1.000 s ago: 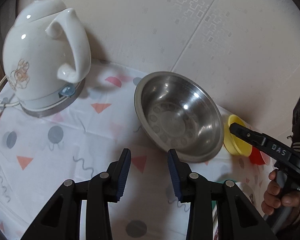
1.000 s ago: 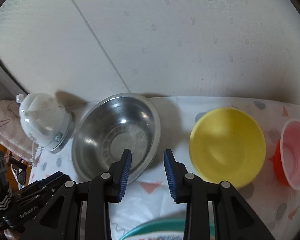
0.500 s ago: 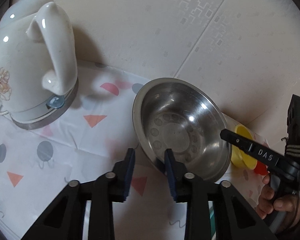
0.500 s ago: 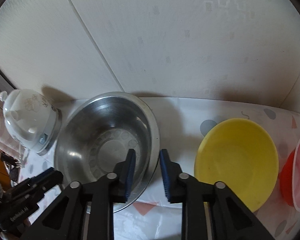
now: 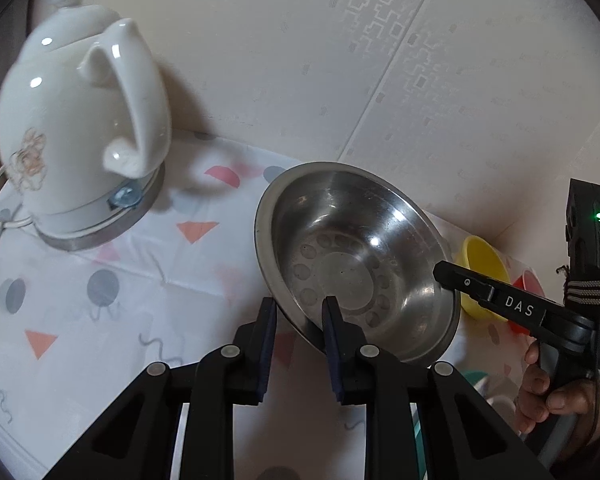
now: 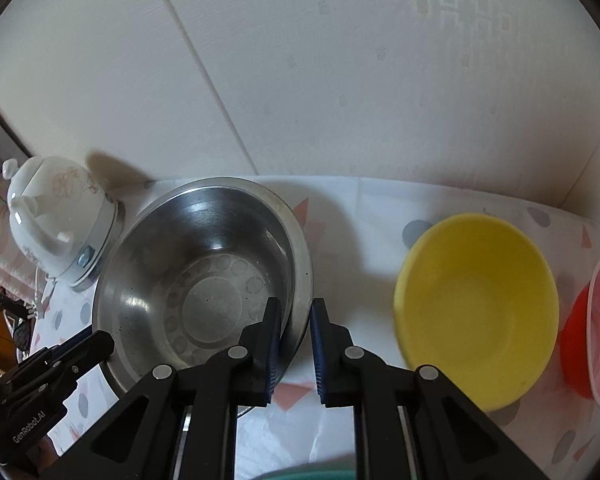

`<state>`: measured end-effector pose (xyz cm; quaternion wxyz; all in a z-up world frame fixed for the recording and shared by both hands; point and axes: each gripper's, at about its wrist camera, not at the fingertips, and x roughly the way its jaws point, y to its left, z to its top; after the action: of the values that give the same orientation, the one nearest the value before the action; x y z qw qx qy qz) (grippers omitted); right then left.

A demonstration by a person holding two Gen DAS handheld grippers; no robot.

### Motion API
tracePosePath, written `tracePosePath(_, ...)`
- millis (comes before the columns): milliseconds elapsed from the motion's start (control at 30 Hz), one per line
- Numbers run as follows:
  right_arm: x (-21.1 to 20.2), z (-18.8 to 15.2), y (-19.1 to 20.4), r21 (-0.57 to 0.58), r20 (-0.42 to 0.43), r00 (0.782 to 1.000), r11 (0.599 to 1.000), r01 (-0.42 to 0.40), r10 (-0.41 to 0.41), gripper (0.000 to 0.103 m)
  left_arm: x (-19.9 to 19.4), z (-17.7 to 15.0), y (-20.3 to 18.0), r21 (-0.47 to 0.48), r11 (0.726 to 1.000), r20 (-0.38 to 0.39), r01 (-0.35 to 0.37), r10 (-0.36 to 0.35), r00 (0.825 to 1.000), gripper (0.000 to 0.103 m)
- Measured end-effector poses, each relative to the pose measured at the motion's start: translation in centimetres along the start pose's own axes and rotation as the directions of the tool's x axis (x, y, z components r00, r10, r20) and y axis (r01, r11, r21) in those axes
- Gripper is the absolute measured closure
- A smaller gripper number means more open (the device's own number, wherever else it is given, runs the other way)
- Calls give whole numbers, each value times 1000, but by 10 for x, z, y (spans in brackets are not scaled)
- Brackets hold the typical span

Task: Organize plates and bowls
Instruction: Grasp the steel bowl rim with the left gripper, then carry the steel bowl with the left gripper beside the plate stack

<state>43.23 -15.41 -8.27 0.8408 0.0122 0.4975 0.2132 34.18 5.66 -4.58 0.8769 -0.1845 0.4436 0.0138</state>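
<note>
Left gripper (image 5: 298, 314) straddles the near rim of the steel bowl (image 5: 352, 256), one blue pad outside the wall, one inside; jaws closing, rim between them, contact with the metal not clear. Right gripper (image 6: 295, 316) straddles the same bowl's right-hand rim, jaws also closing, small gaps showing beside the rim. Steel bowl sits on the patterned tablecloth (image 5: 100, 288), against the pale wall (image 6: 340, 80), tilted toward the left camera. White ceramic kettle (image 5: 80, 128) on its metal base stands to the bowl's left, apart from it. Yellow bowl (image 6: 476, 300) lies to the right of the steel bowl, apart. Red bowl (image 6: 576, 320) with a pink one nested in it sits further right. A hand (image 5: 548, 384) grips the right gripper's handle.
</note>
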Motion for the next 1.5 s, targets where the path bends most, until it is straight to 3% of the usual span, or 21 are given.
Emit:
tracePosePath(967,-15,-73,77,-69,-30,997,995,-77,75,88,-94,-81,58,-49,998,56,-33,36,998,78)
tracePosePath(1500,-39,-130,115,-32,-30,997,997,-67,66,88,-123,-119,95,-28,999,9,-18,18,1000,78)
